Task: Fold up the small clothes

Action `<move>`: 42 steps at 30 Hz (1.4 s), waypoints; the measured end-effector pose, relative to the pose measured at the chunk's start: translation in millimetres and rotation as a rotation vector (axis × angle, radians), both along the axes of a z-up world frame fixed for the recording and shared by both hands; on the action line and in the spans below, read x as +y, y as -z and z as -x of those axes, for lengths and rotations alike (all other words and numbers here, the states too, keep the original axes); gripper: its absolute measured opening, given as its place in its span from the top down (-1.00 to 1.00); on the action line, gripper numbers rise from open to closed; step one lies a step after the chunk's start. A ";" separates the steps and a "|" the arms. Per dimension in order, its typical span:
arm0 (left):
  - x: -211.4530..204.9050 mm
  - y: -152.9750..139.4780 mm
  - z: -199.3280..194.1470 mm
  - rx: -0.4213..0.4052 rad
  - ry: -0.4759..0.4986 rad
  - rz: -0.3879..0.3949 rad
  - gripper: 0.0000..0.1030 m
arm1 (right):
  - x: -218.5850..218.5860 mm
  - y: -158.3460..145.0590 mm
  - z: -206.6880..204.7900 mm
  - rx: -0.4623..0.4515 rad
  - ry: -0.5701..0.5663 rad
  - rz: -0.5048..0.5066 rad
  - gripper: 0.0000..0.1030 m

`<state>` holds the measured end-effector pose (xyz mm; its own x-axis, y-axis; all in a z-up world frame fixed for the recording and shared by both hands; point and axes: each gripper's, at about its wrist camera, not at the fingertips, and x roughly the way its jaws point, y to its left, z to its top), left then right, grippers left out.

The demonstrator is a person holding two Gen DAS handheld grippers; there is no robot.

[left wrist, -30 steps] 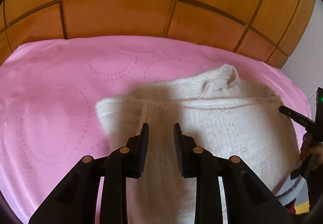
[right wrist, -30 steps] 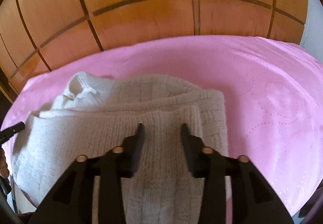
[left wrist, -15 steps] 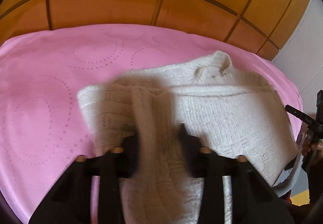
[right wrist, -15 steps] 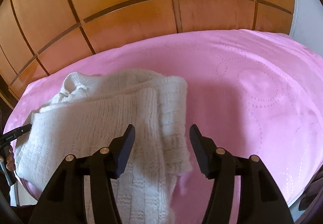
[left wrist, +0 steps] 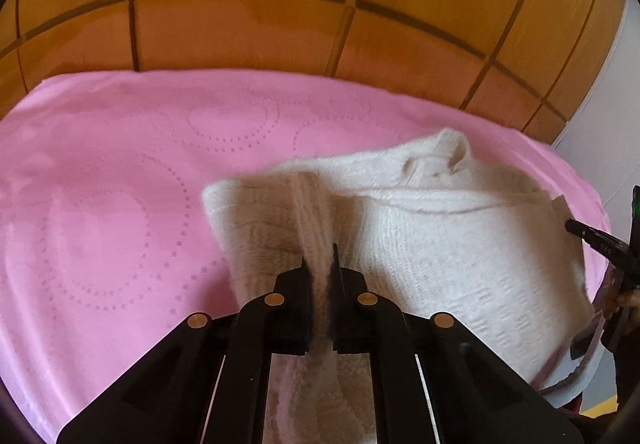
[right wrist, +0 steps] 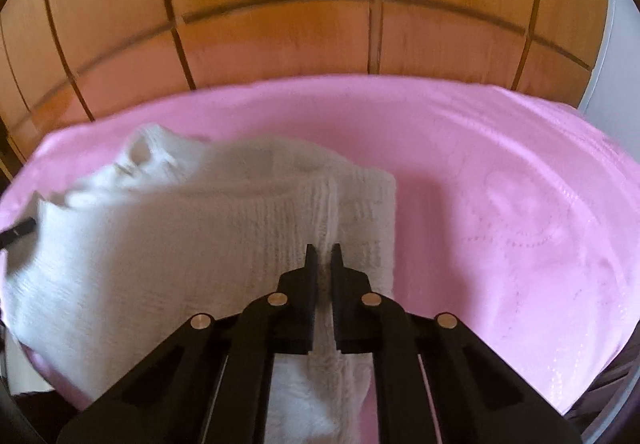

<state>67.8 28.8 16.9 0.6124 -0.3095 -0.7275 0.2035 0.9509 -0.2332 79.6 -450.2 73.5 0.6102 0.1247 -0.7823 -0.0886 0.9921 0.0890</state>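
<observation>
A cream knitted sweater (left wrist: 460,244) lies partly folded on a pink bedspread (left wrist: 100,204), its collar toward the wooden headboard. My left gripper (left wrist: 319,256) is shut on a raised ridge of the knit near the sweater's left edge. In the right wrist view the same sweater (right wrist: 180,244) fills the left half, and my right gripper (right wrist: 324,254) is shut on a pinched fold of it near its right edge. Each gripper's black tip shows at the far edge of the other's view.
A wooden panelled headboard (right wrist: 320,24) runs along the far side of the bed. Bare pink bedspread (right wrist: 520,204) stretches to the right of the sweater and, in the left wrist view, to its left. A hand (left wrist: 628,300) shows at the right edge.
Both grippers were open over the sweater and have shut, each pinching a fold of the knit. The fabric has bunched up into a ridge between each pair of fingers.
</observation>
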 end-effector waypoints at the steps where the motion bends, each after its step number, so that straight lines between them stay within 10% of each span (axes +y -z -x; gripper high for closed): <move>1: 1.3 -3.9 1.6 -0.007 0.000 0.004 0.90 | -1.4 -10.5 1.6 -0.023 0.004 -0.015 0.89; 9: 15.6 -45.7 -16.6 -0.039 -0.027 0.062 0.91 | -0.9 -50.3 -40.0 -0.105 0.042 -0.057 0.90; 20: -6.7 16.1 -115.8 0.148 -0.063 -0.058 0.91 | 3.7 57.3 -132.7 0.130 0.162 0.030 0.90; 29: 61.3 -1.0 -56.4 0.129 -0.103 0.104 0.73 | -24.5 30.3 -80.2 0.069 0.137 -0.097 0.16; 33: 82.6 -2.0 1.6 0.105 -0.097 0.197 -0.07 | -38.4 24.3 -31.9 0.091 0.112 -0.195 -0.01; 42: 56.5 29.1 74.1 0.131 -0.016 0.278 -0.07 | -38.3 44.4 57.5 0.163 0.062 -0.297 -0.10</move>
<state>-6.3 85.3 -12.2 0.5252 -0.4989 -0.6894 0.1397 0.8497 -0.5085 22.0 -488.6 29.0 0.4938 0.3284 -0.8052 0.0098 0.9238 0.3828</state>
